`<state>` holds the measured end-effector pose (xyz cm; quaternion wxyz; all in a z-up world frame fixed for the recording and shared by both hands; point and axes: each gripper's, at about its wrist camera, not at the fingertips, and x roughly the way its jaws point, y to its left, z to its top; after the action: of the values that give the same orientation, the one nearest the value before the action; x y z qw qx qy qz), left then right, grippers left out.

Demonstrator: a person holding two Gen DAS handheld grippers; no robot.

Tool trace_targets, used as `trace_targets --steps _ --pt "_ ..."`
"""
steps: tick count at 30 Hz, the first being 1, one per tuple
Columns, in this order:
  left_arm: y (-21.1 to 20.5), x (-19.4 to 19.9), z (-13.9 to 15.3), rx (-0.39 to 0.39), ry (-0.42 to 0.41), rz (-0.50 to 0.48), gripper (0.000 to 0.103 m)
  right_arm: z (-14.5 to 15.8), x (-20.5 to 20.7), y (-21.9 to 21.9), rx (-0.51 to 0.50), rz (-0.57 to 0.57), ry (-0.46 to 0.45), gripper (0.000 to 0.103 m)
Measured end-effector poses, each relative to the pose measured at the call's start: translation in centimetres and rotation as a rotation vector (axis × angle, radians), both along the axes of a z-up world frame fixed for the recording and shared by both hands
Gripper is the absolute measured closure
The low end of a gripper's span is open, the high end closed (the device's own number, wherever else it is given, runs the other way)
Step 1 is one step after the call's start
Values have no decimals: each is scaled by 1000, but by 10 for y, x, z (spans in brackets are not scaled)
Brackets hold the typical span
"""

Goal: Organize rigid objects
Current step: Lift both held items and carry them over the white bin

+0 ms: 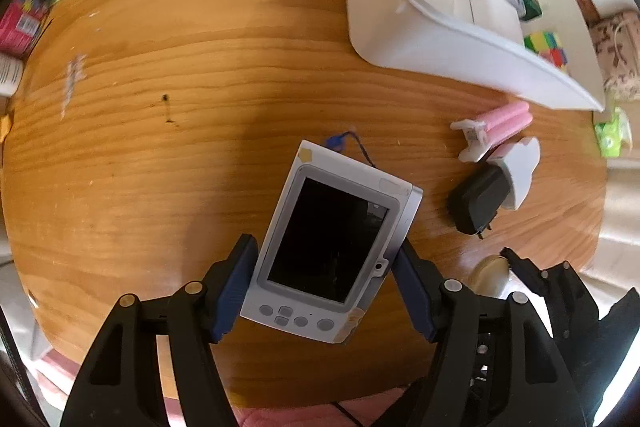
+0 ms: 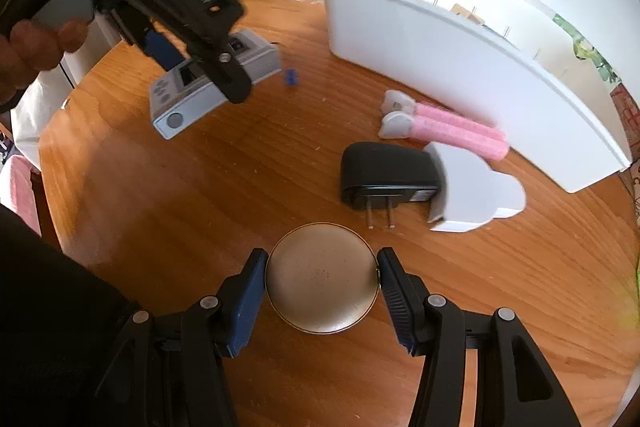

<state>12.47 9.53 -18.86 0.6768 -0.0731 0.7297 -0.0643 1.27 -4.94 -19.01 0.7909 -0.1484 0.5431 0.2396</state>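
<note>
Grained wooden table (image 2: 200,187), matt black plastic charger (image 2: 384,171), glossy-screened grey plastic device (image 1: 332,243), satin metallic disc (image 2: 322,277).

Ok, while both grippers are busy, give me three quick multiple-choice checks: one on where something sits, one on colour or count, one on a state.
1. Where does the black plug adapter lie?
A. Inside the white bin
B. On the wooden table, touching the white cloud-shaped piece
C. Between the left gripper's fingers

2. What colour are the two fuzzy rollers beside the white bin?
A. Pink
B. Green
C. Black

3. What is the state of the handheld device?
A. Lying flat in the bin
B. Untouched on the table
C. Held between the left gripper's pads, its screen dark

Answers: B, the adapter rests on the table against the cloud-shaped piece; A, both rollers are pink; C, the blue pads press the device's two sides, and the right wrist view shows it lifted off the wood.
</note>
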Motion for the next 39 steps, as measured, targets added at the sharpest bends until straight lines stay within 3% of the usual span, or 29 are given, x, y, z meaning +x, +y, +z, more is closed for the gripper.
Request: trace_targets --steps 9,20,29,39 --pt "19 -1 43 7 -99 65 32 55 25 -29 5 12 -55 47" --pt "5 9 101 -30 -271 117 32 131 69 -79 4 5 -189 47" --pt "-11 27 114 -47 -343 154 32 143 104 -105 37 -59 -246 47" --pt "-32 45 132 -59 -534 139 32 135 139 -119 108 -138 -304 47"
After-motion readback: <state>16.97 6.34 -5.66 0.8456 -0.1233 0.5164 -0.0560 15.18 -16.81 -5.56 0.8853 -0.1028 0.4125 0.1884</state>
